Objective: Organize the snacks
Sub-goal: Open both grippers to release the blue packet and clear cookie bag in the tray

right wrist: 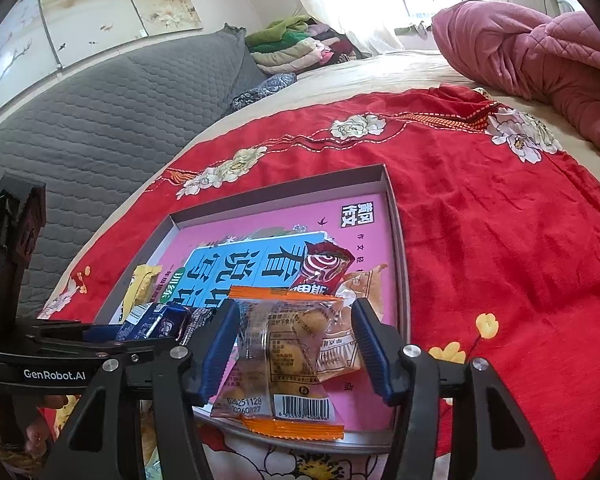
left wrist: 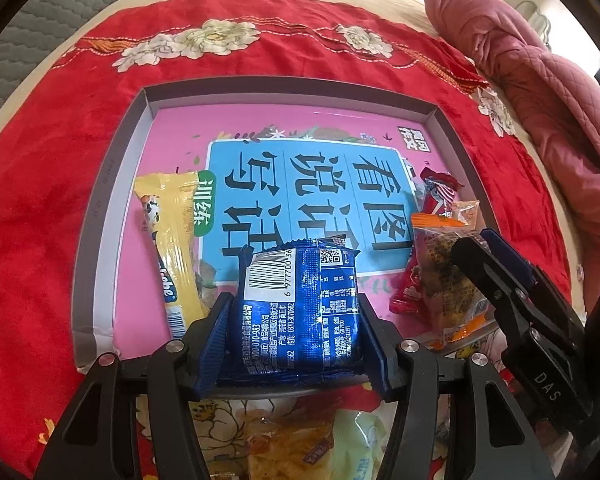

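Left wrist view: a blue foil snack packet [left wrist: 300, 304] is seen clamped between the two blue pads of the left tool [left wrist: 296, 320], held over the near edge of a shallow grey box lid [left wrist: 100, 216] lined with a pink printed sheet. Inside the lid, a yellow stick pack [left wrist: 172, 248] lies left of the blue packet and a red wrapper [left wrist: 436, 196] lies to its right. Beside the red wrapper, a clear orange-edged snack bag [right wrist: 284, 356] rests between the parted pads of the right tool [right wrist: 296, 352], neither pad seen pressing it. The lid sits on a red floral blanket [right wrist: 500, 240] spread over a bed.
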### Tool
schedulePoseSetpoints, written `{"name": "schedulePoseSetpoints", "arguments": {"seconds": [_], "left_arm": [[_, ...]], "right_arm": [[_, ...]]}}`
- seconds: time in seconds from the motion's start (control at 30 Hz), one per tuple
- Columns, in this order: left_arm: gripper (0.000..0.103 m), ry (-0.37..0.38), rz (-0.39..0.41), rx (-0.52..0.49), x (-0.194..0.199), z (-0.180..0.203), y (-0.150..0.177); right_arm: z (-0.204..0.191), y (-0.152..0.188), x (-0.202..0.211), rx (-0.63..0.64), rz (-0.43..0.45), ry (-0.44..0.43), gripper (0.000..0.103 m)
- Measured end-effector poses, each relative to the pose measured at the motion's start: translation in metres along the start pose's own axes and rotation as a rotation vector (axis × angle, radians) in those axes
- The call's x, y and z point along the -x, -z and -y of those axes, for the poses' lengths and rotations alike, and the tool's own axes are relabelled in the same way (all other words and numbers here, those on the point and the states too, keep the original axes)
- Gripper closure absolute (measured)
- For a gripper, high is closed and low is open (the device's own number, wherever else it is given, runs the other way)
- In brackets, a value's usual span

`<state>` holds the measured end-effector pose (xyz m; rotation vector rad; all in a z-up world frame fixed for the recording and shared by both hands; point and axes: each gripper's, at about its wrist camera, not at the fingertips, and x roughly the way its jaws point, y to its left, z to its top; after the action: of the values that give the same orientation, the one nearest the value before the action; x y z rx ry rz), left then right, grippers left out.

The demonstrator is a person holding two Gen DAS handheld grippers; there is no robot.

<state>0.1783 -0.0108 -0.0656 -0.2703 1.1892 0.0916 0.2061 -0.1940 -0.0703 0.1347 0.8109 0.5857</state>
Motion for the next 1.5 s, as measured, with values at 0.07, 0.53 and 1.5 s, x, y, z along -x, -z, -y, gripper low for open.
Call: {"name": "schedulePoseSetpoints", "arguments": {"seconds": [0.07,0.53,1.5], "left_arm": [[0.041,-0.006,-0.001,-0.004,0.0,0.001,0.0],[0.039,-0.016,0.008,-0.018,0.003,0.002,0.0],[0.034,-0.03,0.084,-0.004,0.042,-0.011,0.002]], "right_arm": [[-0.001,0.0,0.0,0.002,0.001,-0.001,0.045],[-0.002,0.0,0.001,0.013,0.008,-0.004,0.041],[-0.017,-0.006,0.026,0.09,0.103,0.012,0.018]]}}
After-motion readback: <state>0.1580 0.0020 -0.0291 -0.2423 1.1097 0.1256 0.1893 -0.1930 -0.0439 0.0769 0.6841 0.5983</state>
